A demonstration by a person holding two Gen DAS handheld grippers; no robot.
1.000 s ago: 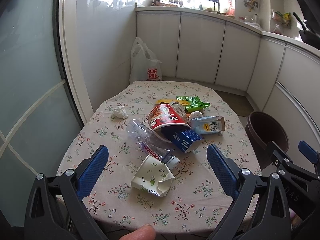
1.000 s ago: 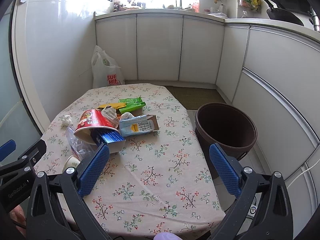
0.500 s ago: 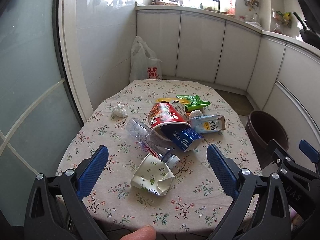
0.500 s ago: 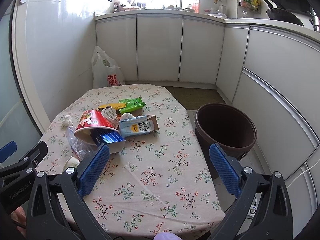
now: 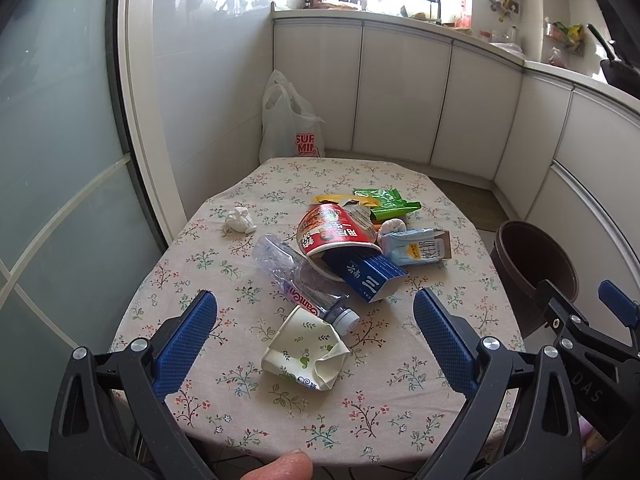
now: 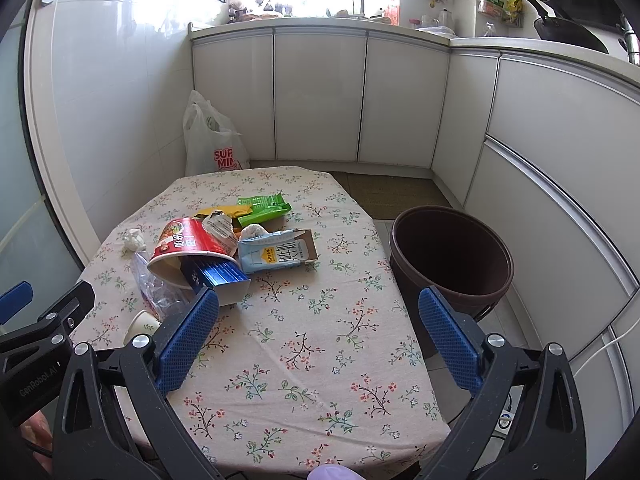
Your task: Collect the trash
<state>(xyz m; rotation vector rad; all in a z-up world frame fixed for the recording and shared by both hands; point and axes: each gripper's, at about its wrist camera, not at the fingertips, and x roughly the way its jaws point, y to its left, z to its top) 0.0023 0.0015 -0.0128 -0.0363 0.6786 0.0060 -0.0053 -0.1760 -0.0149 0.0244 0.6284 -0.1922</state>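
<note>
Trash lies on a floral-cloth table (image 5: 208, 264): a crushed paper cup (image 5: 306, 354), a clear plastic bottle (image 5: 296, 280), a red noodle cup (image 5: 336, 232) with a dark blue box (image 5: 370, 278) in it, a light blue milk carton (image 5: 418, 246), a green wrapper (image 5: 386, 202), and a white tissue wad (image 5: 239, 220). My left gripper (image 5: 314, 314) is open above the near table edge, with the paper cup between its fingers in view. My right gripper (image 6: 318, 314) is open and empty over the near right of the table (image 6: 304, 344). A brown bin (image 6: 450, 256) stands on the floor right of the table.
A white plastic shopping bag (image 5: 290, 124) stands on the floor behind the table. White cabinets (image 6: 320, 96) line the back and right walls. A glass door (image 5: 52, 160) is at the left. The other gripper shows at the right edge of the left wrist view (image 5: 584, 336).
Both grippers have stayed open and nearly still. The left wrist view has drifted very slightly; nothing on the table has moved.
</note>
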